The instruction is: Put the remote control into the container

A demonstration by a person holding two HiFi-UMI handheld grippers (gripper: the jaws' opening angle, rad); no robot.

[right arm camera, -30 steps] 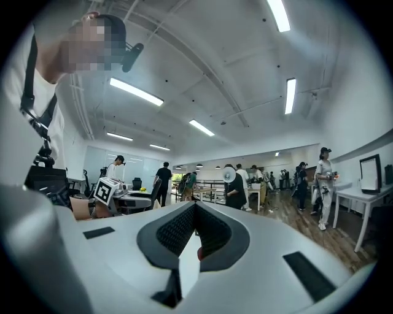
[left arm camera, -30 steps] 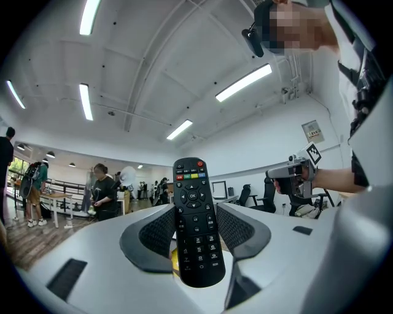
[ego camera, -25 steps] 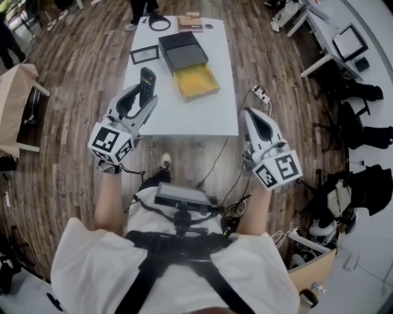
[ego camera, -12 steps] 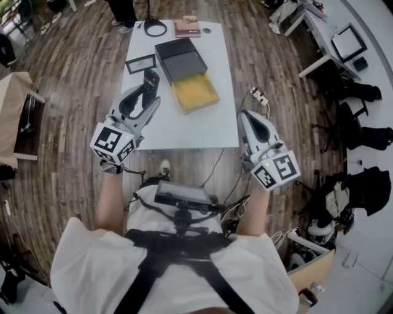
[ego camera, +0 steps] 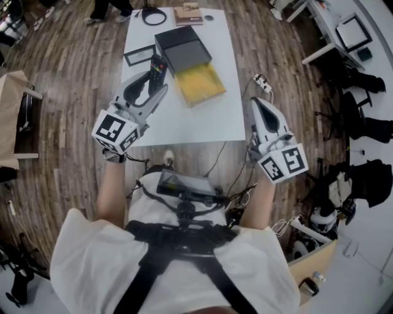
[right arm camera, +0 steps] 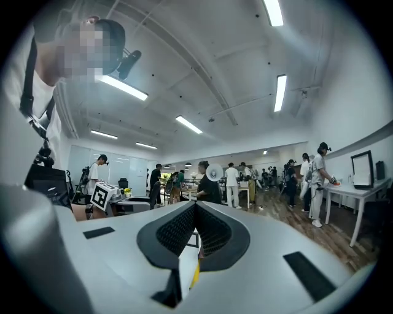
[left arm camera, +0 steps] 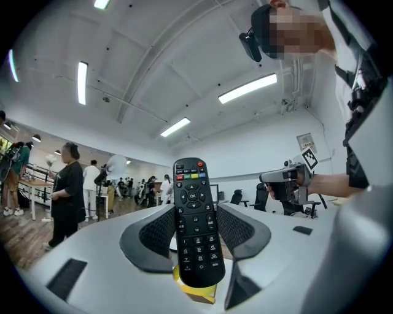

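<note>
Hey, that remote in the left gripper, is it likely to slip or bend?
Probably stiff: the remote stands straight, unsupported above the fingers. Its smooth plastic may slip or pivot, since it is pinched low on its length.

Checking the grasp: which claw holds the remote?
The left claw, shut on the black rectangular plastic remote control; the right claw is shut on nothing.

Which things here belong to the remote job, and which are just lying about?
Job: remote control, clamped in the left gripper; open yellow container on the table.
Lying about: black box, small frame, brown book, black ring, power strip on the floor.
</note>
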